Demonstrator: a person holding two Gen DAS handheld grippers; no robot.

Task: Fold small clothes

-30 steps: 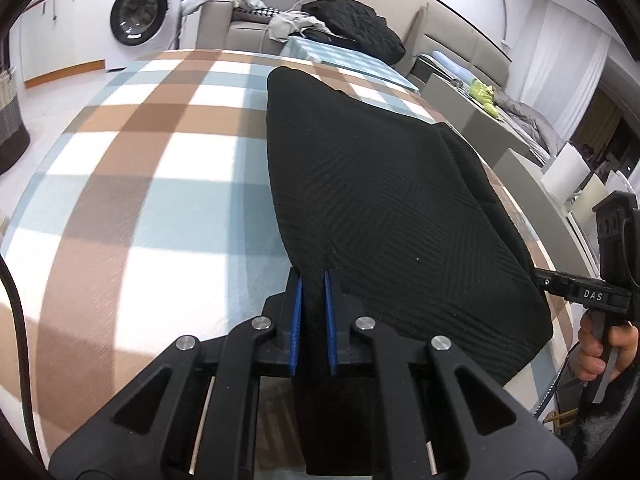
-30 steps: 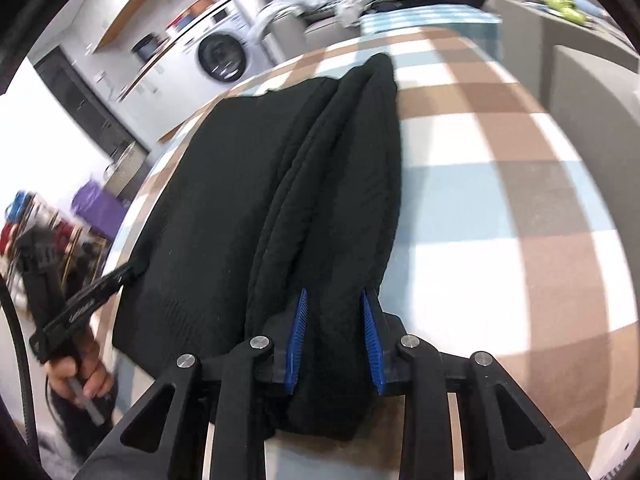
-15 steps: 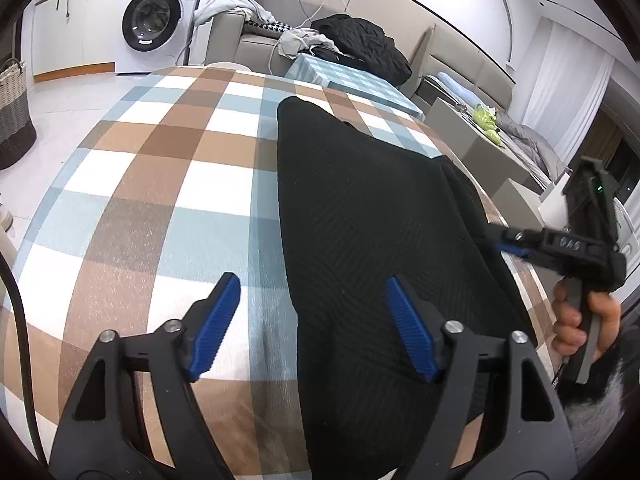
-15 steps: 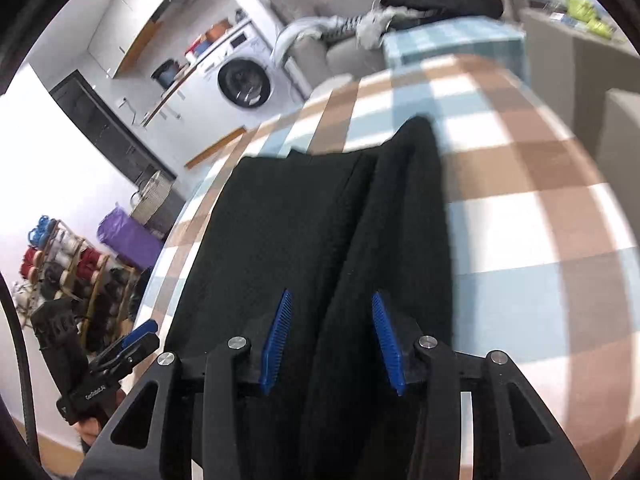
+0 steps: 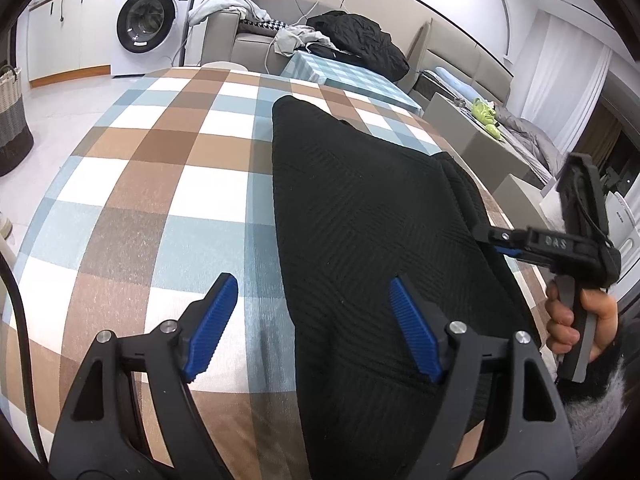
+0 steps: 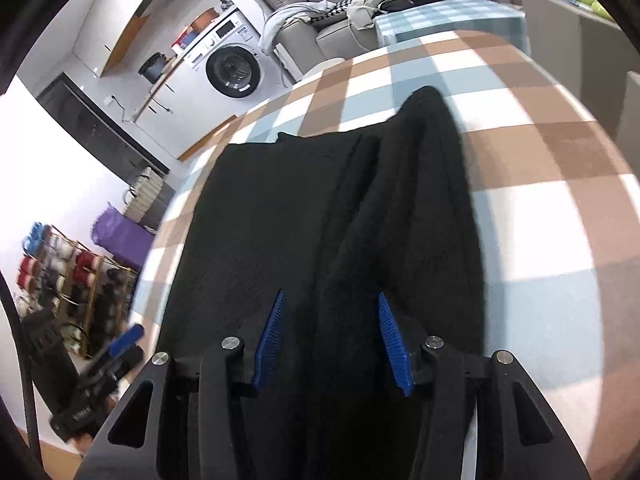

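Fig.: my left gripper (image 5: pixel 312 328) released, jaws wide, just opened over black garment (image 5: pixel 360 216) edge; my right gripper (image 6: pixel 332 340) also just opening, pads clear of fabric ridge.

Even, bright indoor light is filling both fisheye views, bending straight lines and darkening the corners into a black ring. The black garment (image 5: pixel 360 216) is swallowing detail in the right wrist view, where the left gripper (image 6: pixel 120 344) is smearing with motion blur.
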